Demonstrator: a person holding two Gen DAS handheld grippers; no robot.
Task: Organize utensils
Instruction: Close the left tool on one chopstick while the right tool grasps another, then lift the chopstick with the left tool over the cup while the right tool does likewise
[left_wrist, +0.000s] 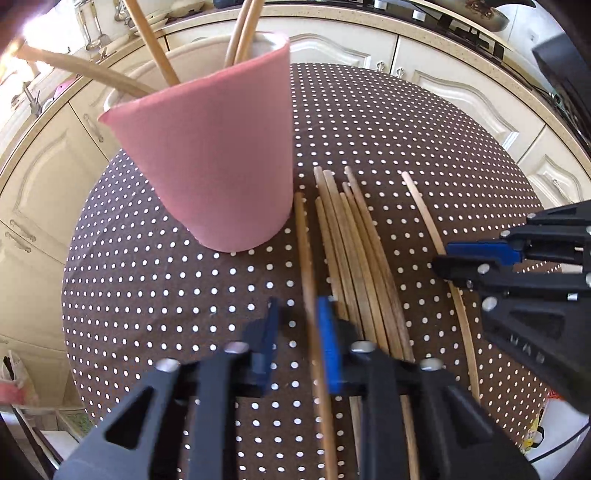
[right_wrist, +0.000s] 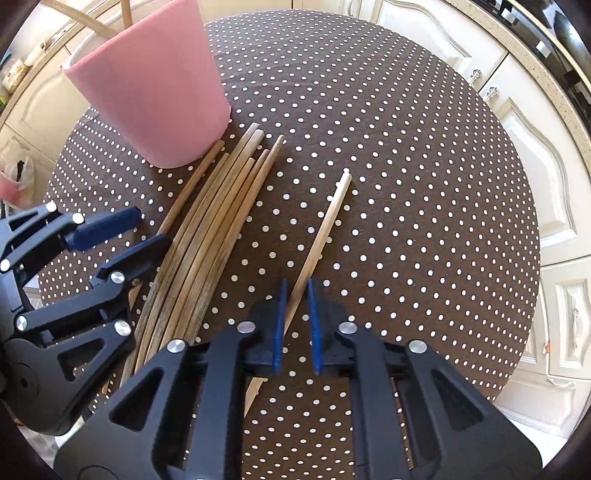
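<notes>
Stood partway through, by the look of it. Counted about four sticks already upright in the pink cup (left_wrist: 207, 155), leaning out over its rim toward the cupboards; could not be sure of the exact number. Left on the polka-dot bench (right_wrist: 406, 184): a bundle of sticks (right_wrist: 207, 236) lying side by side just beside the cup's base, the nearest one touching or almost touching it, plus a single stick (right_wrist: 325, 229) lying apart to the right of the bundle. Found the right tongs (right_wrist: 295, 325) slightly spread, blue pads straddling that lone stick without visibly pinching it. Found the left tongs (left_wrist: 299, 347) spread as well, astride the leftmost stick (left_wrist: 304, 254) of the bundle, pads clear of it on both sides as far as could be told through the blur. Judged the bulk of the work undone: roughly seven or eight sticks lying flat against a handful in the cup. Expected each remaining stick to need gripping, tilting upright and dropping into the cup.
</notes>
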